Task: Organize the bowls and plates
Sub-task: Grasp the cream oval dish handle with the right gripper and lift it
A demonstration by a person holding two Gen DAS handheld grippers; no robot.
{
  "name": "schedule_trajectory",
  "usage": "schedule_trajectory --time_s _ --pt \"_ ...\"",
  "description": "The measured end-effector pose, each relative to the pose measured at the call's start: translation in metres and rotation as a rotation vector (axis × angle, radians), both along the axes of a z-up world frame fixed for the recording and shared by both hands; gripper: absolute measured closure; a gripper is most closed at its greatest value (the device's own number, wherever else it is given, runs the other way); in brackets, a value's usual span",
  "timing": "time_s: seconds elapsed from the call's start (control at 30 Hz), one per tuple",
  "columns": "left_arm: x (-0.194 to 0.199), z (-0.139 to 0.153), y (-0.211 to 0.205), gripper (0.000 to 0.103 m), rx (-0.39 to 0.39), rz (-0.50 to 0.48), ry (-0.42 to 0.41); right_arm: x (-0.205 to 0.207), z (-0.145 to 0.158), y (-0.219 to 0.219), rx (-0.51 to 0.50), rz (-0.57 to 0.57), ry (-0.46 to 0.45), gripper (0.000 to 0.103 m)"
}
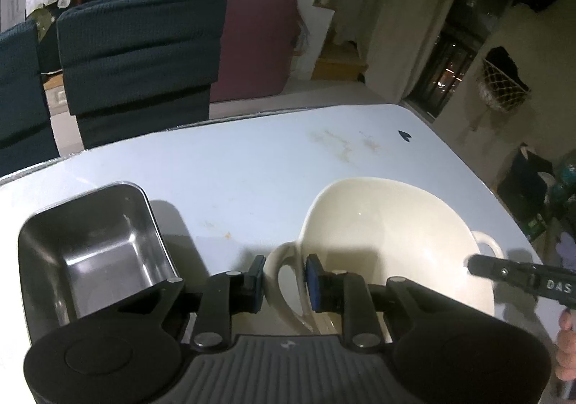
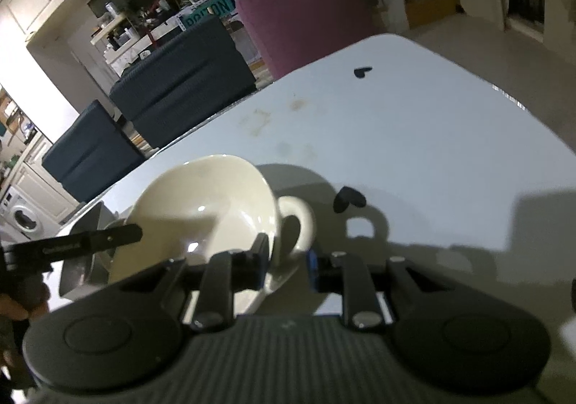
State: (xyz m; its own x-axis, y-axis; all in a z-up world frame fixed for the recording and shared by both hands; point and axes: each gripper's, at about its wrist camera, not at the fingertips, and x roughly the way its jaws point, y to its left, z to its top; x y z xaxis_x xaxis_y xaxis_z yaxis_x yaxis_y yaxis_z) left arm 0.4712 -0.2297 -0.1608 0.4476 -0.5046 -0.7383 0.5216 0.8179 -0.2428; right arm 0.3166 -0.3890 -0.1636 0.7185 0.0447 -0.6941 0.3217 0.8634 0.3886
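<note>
Table (image 1: pixel 252 159): white, smooth-topped, with rounded corners and a thin metallic edge strip. Brownish stains (image 1: pixel 342 145) were noted on the far part of the top, with a small orange speck (image 1: pixel 227 234) nearer the middle. A small dark heart-shaped mark (image 1: pixel 404 135) was recorded near the far right corner, and a second similar dark mark (image 2: pixel 348 199) was seen only in the right wrist view, just beside the bowl's shadow.

Carried on the top:
- Cream ceramic bowl (image 1: pixel 388 238), two loop handles, placed at the near right.
- Square metal container (image 1: pixel 93 245), rounded corners, placed at the near left, apart from the bowl.
</note>
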Motion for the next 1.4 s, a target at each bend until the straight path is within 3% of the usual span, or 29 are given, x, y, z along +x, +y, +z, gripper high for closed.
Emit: schedule_trajectory --time_s 0.57,0.83,1.4 --pt "-0.021 0.012 0.017 0.079 -0.086 0.113 -0.009 -0.015 0.007 0.009 -0.070 0.004 -0.081 0.077" --pt "-0.059 0.047 0.041 0.079 -0.102 0.186 -0.043 -0.036 0.028 0.020 -0.053 0.015 -0.128 0.078" --pt "-0.178 0.131 0.148 0.080 -0.134 0.365 0.004 -0.108 0.105 0.087 -0.068 0.138 -0.172 0.079"
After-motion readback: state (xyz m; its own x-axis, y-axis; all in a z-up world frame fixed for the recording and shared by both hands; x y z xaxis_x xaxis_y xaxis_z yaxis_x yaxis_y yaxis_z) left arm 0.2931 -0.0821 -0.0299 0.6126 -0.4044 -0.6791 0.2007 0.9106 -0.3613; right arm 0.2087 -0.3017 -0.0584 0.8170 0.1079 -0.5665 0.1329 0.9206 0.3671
